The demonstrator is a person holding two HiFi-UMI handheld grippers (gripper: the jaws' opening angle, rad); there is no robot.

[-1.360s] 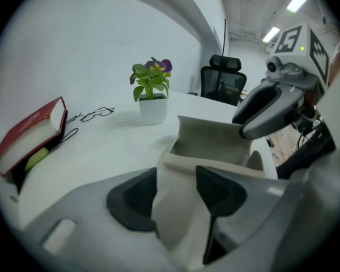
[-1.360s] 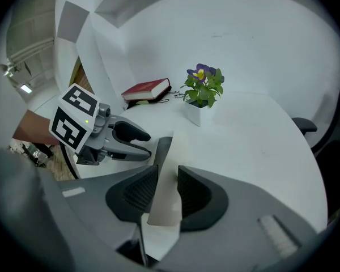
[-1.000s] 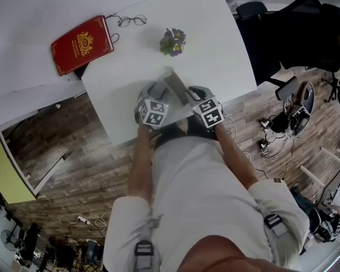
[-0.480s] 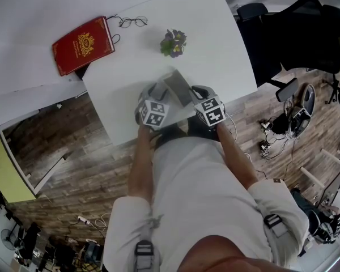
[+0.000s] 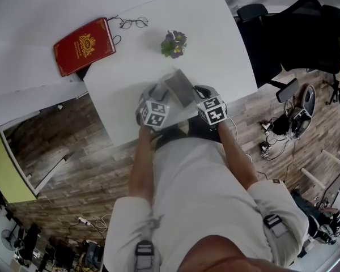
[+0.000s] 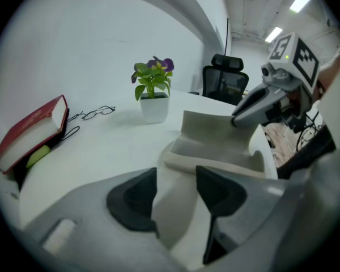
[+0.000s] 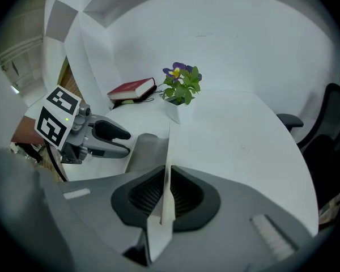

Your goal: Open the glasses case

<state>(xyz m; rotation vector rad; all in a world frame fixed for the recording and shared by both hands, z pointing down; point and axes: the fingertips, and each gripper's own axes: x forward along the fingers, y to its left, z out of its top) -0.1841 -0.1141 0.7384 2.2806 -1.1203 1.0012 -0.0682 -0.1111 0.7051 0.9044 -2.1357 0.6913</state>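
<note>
Jaws of the right gripper (image 7: pixel 164 196) are pinching the raised lid of the pale grey soft glasses case (image 6: pixel 215 146); left gripper (image 6: pixel 175 200) jaws are clamping its base.

Desk (image 5: pixel 218 47) lies bare right of the open glasses case (image 5: pixel 178 87) and just beyond it. Obstructions: potted plant (image 5: pixel 173 42) farther back, centre; red book (image 5: pixel 83 44) and spectacles (image 5: pixel 133 22) far left; office chair (image 5: pixel 297 33) off the right edge.
</note>
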